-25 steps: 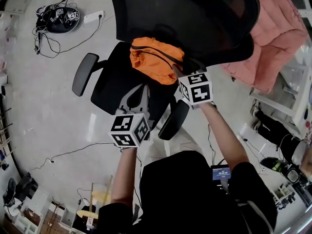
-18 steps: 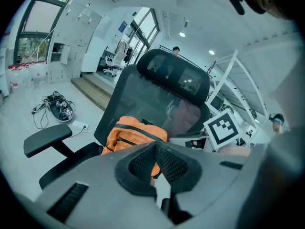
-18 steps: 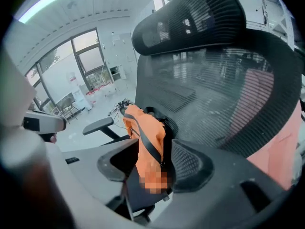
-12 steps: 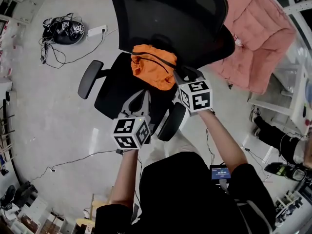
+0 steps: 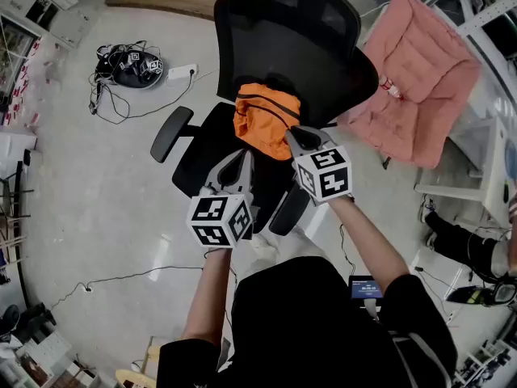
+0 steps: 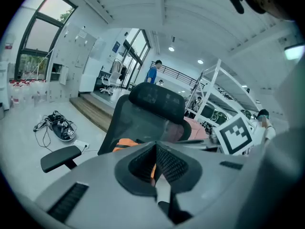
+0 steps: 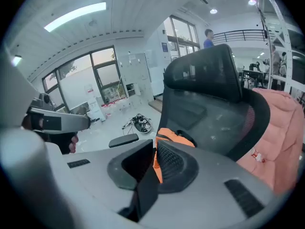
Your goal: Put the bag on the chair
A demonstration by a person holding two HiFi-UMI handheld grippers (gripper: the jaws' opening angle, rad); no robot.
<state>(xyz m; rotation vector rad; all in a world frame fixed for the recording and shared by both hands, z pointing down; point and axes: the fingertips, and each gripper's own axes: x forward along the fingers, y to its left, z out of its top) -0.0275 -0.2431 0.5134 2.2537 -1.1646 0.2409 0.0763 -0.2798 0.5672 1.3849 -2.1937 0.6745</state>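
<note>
The orange bag [image 5: 265, 118] lay on the chair [image 5: 202, 150] seat, leaning on the backrest for support. The left gripper [image 5: 240, 162] hung clear, jaws together; the right gripper [image 5: 294, 136], just beside the bag, was closing, apparently on nothing
</note>
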